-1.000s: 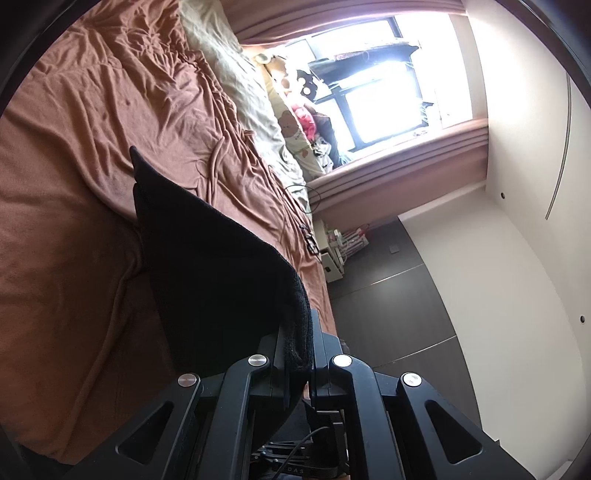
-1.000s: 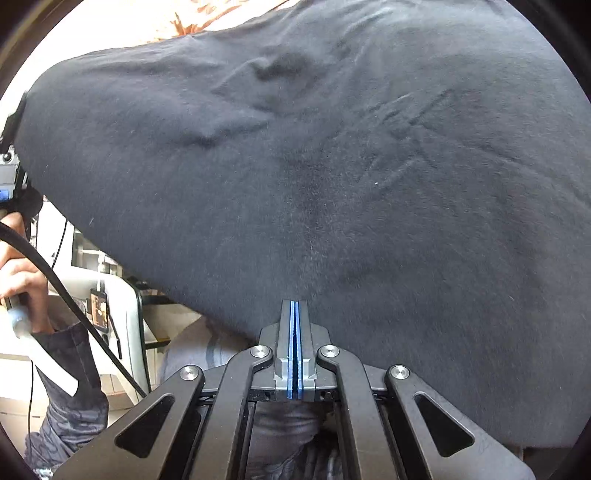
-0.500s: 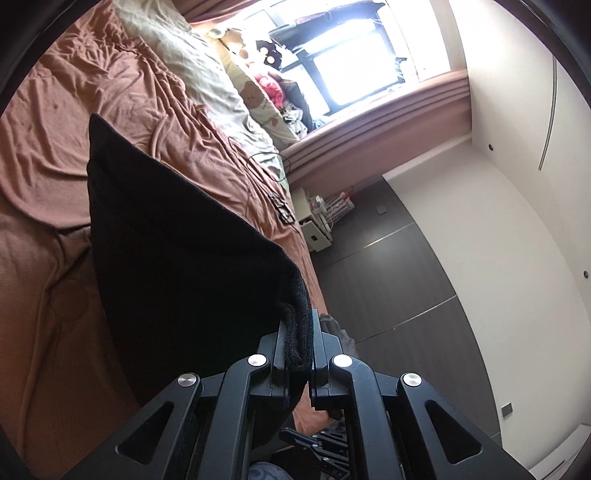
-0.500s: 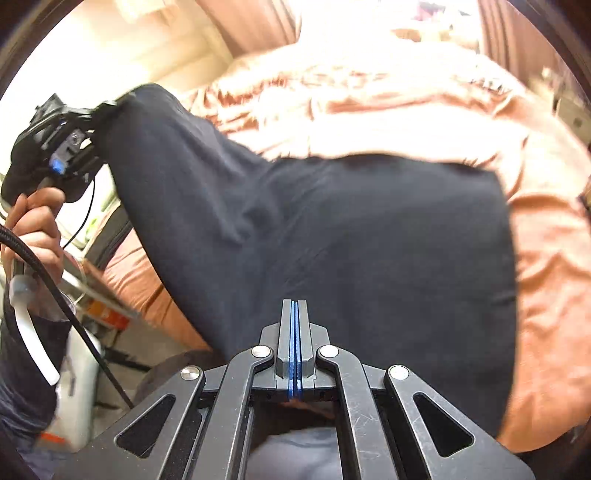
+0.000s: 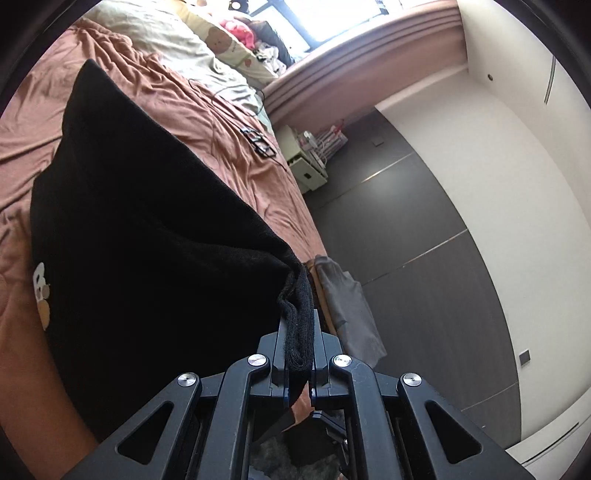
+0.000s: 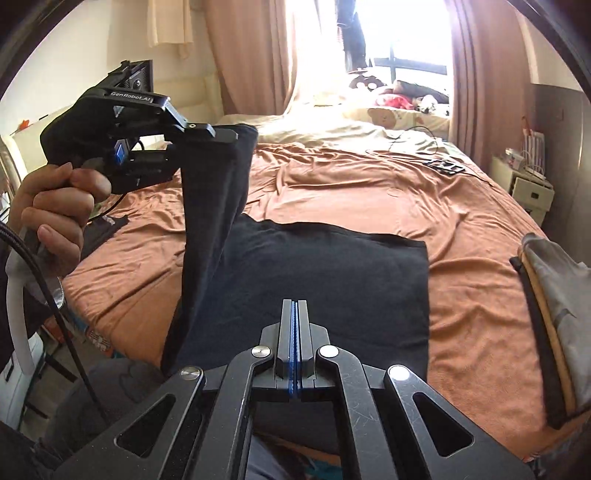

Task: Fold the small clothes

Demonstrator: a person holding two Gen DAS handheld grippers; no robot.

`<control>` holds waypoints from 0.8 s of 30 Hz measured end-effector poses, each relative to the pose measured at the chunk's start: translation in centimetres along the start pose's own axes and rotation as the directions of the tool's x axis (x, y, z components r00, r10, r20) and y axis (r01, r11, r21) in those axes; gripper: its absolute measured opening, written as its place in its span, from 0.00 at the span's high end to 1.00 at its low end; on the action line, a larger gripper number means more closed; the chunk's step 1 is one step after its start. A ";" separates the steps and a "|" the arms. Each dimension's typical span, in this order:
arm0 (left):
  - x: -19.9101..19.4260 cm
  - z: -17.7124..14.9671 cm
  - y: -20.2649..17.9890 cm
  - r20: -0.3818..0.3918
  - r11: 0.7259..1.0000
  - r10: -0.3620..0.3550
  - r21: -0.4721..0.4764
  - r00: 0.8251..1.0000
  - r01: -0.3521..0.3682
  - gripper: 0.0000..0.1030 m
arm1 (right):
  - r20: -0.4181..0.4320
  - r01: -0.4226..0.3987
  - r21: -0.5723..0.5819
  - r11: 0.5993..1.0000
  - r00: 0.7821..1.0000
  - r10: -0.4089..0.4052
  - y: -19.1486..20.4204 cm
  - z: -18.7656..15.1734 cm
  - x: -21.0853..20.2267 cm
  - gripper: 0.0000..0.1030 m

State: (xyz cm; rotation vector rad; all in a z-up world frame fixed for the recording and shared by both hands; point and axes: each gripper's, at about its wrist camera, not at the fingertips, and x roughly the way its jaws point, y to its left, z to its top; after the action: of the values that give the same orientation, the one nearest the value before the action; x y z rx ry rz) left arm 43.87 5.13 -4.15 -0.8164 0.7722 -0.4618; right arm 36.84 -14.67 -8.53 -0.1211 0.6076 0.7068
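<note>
Now most of the soft black cloth garment point(image 6: 325, 280) has dropped flat onto the rumpled orange bed sheet point(image 6: 461, 229), mid-frame. Your left gripper point(image 5: 297, 338) pinches one raised corner; your right gripper point(image 6: 294, 332) is closed, empty.

Black garment point(image 6: 332, 273), small cartoon print point(image 5: 41, 295); orange-brown bedsheet point(image 6: 424, 192).

Blown-out window point(image 6: 410, 33) backlight, fisheye-warped edges

One black garment point(image 6: 325, 280), part lying ahead of the right gripper point(image 6: 294, 332), one corner lifted left of it by the left gripper point(image 5: 298, 343). Two grippers. One hand point(image 6: 55, 210). One folded grey pile point(image 6: 557, 314) right of it.
</note>
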 end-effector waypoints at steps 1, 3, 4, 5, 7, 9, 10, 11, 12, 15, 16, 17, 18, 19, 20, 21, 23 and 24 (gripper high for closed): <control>0.9 -0.1 -0.2 -0.020 1.000 0.001 0.005 1.000 -0.001 0.94 | -0.005 0.004 0.008 1.000 1.000 -0.004 -0.4 -0.4 0.0 1.00; 3.0 -0.4 -0.5 -0.065 1.000 0.004 0.015 0.998 -0.003 0.94 | -0.018 0.007 0.040 0.999 1.000 -0.006 -1.3 -0.7 -0.1 1.00; 3.8 -0.5 -0.6 -0.084 1.000 0.004 0.019 0.996 -0.002 0.94 | -0.027 0.006 0.063 0.998 1.000 -0.004 -1.9 -1.2 -0.1 1.00; 4.8 -0.7 -0.7 -0.106 1.000 0.004 0.023 0.994 -0.001 0.94 | -0.033 0.007 0.080 0.997 0.999 -0.004 -2.4 -1.2 0.0 1.00; 6.7 -1.3 -0.9 -0.150 1.000 0.004 0.031 0.989 0.001 0.94 | -0.044 0.014 0.116 0.993 0.999 -0.009 -3.4 -1.8 -0.2 1.00; 9.0 -2.2 -1.0 -0.201 0.999 0.025 0.044 0.979 -0.016 0.94 | -0.066 0.016 0.156 0.988 0.998 -0.006 -4.5 -2.0 -0.2 1.00; 10.1 -2.5 -0.9 -0.228 0.999 0.030 0.045 0.973 -0.020 0.94 | -0.087 0.010 0.188 0.982 0.996 0.007 -5.2 -2.4 0.0 1.00; 11.1 -2.9 -0.9 -0.256 0.999 0.033 0.045 0.966 -0.023 0.94 | -0.108 0.002 0.218 0.976 0.994 0.022 -5.7 -2.6 0.1 1.00; 12.2 -3.4 -0.8 -0.289 0.998 0.047 0.044 0.956 -0.035 0.92 | -0.126 -0.006 0.250 0.968 0.991 0.039 -6.3 -2.4 0.4 1.00; 14.6 -4.6 0.2 -0.370 0.998 0.068 0.018 0.926 -0.066 0.75 | -0.164 -0.058 0.352 0.934 0.979 0.123 -8.3 -3.3 1.2 1.00; 15.0 -5.0 0.6 -0.393 0.998 0.054 0.005 0.918 -0.056 0.72 | -0.169 -0.074 0.380 0.922 0.974 0.148 -8.7 -3.6 1.3 1.00; 15.1 -5.2 0.8 -0.407 0.998 0.052 0.003 0.912 -0.056 0.64 | -0.171 -0.086 0.403 0.911 0.971 0.168 -9.3 -3.7 1.9 1.00; 15.1 -5.3 1.0 -0.412 0.998 0.061 0.009 0.909 -0.062 0.55 | -0.170 -0.097 0.420 0.902 0.968 0.184 -9.6 -3.9 2.0 1.00; 15.0 -5.3 1.0 -0.413 0.997 0.076 0.021 0.908 -0.074 0.50 | -0.168 -0.108 0.433 0.895 0.966 0.198 -9.8 -4.0 2.1 1.00; 14.7 -5.3 1.1 -0.409 0.996 0.088 0.031 0.908 -0.083 0.42 | -0.164 -0.123 0.450 0.885 0.962 0.217 -10.2 -4.2 2.4 1.00; 14.2 -5.4 1.2 -0.403 0.995 0.096 0.036 0.910 -0.089 0.38 | -0.161 -0.136 0.465 0.875 0.959 0.235 -10.4 -4.2 2.6 1.00; 13.9 -5.6 1.2 -0.390 0.993 0.116 0.051 0.914 -0.104 0.38 | -0.170 -0.139 0.483 0.865 0.954 0.249 -11.0 -4.4 3.5 1.00; 13.6 -5.5 1.2 -0.384 0.992 0.129 0.060 0.914 -0.115 0.37 | -0.178 -0.140 0.491 0.860 0.950 0.257 -11.2 -4.3 3.9 1.00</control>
State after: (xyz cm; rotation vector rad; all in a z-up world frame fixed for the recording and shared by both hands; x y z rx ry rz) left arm 48.55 -5.35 -13.40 -0.6436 1.1729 -0.5313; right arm 44.21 -22.26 -15.34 0.3240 1.0212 0.7304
